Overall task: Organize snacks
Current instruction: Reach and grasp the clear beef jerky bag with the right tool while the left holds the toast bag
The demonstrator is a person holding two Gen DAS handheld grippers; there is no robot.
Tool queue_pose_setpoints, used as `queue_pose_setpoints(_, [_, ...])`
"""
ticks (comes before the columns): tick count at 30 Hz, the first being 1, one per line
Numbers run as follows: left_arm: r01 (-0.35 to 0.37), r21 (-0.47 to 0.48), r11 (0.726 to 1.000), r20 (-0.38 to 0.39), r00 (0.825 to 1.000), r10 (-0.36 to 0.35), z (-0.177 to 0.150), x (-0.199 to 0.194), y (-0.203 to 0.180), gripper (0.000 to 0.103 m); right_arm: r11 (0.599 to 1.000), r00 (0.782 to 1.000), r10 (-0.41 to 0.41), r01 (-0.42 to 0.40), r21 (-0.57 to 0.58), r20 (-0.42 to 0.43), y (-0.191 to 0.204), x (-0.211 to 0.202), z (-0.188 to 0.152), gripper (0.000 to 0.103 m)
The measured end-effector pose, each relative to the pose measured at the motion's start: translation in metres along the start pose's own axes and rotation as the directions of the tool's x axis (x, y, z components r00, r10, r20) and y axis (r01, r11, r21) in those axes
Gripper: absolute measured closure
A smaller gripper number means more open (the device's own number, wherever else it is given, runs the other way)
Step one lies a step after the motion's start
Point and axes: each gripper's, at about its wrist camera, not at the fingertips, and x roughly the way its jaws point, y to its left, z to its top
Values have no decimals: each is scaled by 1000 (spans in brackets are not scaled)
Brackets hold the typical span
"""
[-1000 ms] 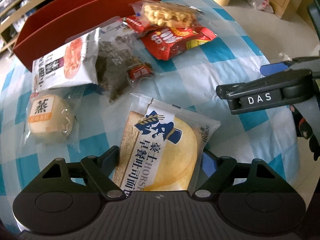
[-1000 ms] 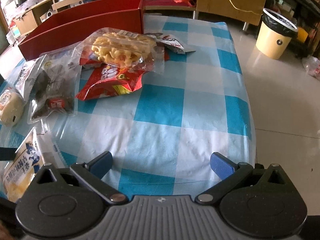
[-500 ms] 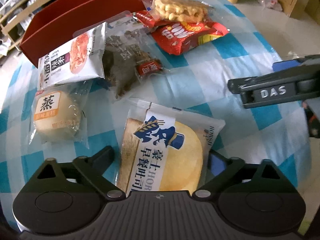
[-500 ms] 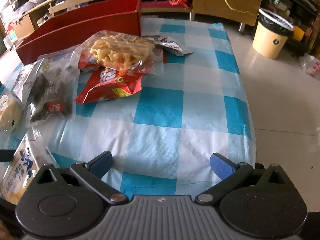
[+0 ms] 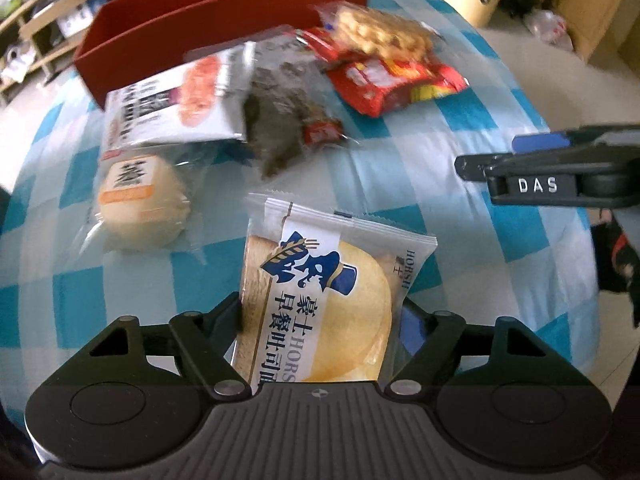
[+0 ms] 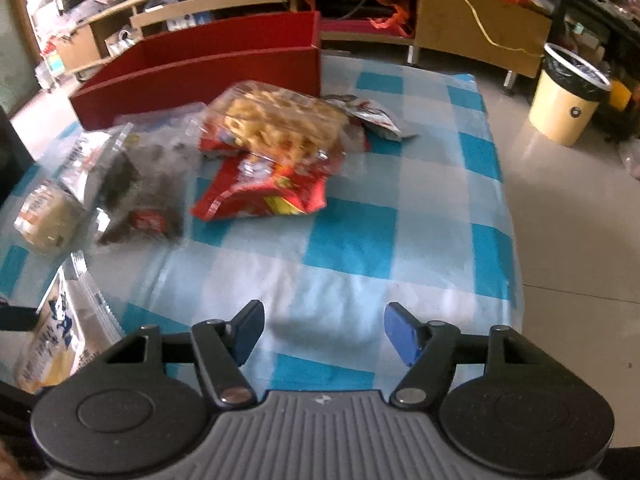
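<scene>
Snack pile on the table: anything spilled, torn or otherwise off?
No spill or tear shows. The clear bag of yellow crisps lies askew on top of the red packet, and every snack except the bread pack in the left gripper lies loose outside the red box. Motion blur hides fine damage.

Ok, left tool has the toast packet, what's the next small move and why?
Probably lift the toast packet clear of the cloth, then carry it toward the red box. The left tool is shut on its sides, the box lies beyond the other snacks, and the right tool is open, holding nothing.
</scene>
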Motion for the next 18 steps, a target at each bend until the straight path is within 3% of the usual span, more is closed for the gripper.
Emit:
queue_pose_setpoints(7, [34,-138,990,27,999,-31,-2,-16,33,22,989,994,75,-65,-133,76,31,-12,16,37])
queue_pose_setpoints(12, [47,-183,982,52,998,-38,-9,-31,47,23,970,984,150,-126,-210,101,53,-12,34,36])
queue_pose_setpoints(18, [31,-256,966,51,999,-18,-18,-37,66,23,931,962,267,-244,-273,50,86,-6,54,36])
